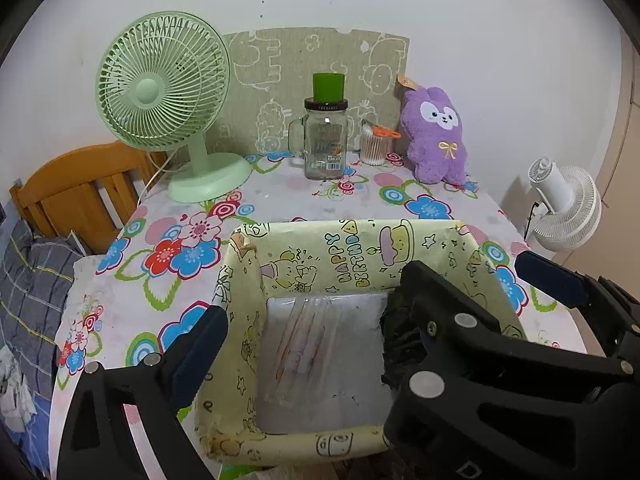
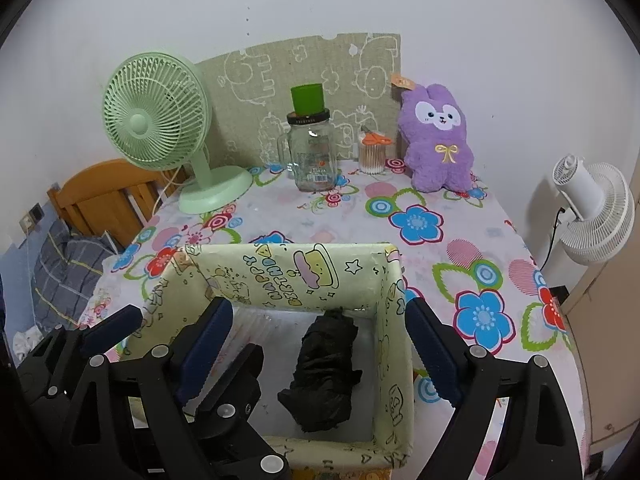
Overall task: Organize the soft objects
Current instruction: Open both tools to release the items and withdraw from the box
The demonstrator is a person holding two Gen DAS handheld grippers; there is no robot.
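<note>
Floral tablecloth point(image 2: 460, 240) tabletop, paper-lined box point(image 2: 390, 344) at the near edge. Black crumpled bundle point(image 2: 326, 376) lies inside on the box floor, by its right wall. Right gripper point(image 2: 316, 356) released, jaws wide around it without contact; left gripper point(image 1: 312, 308) also spread, empty. Lift both straight up clear of the walls; purple plush rabbit point(image 2: 436, 140) at the back looks like the next pick.

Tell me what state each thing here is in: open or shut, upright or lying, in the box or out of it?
Left gripper: open, holding nothing.
Right gripper: open, holding nothing.
Box: open-topped, upright on the table.
Black bundle: lying inside the box, crumpled.
Purple plush: upright, outside the box, by the wall.
Glass jar: upright, lid on, green cup on top.
Green fan: upright; running or not, cannot tell.
</note>
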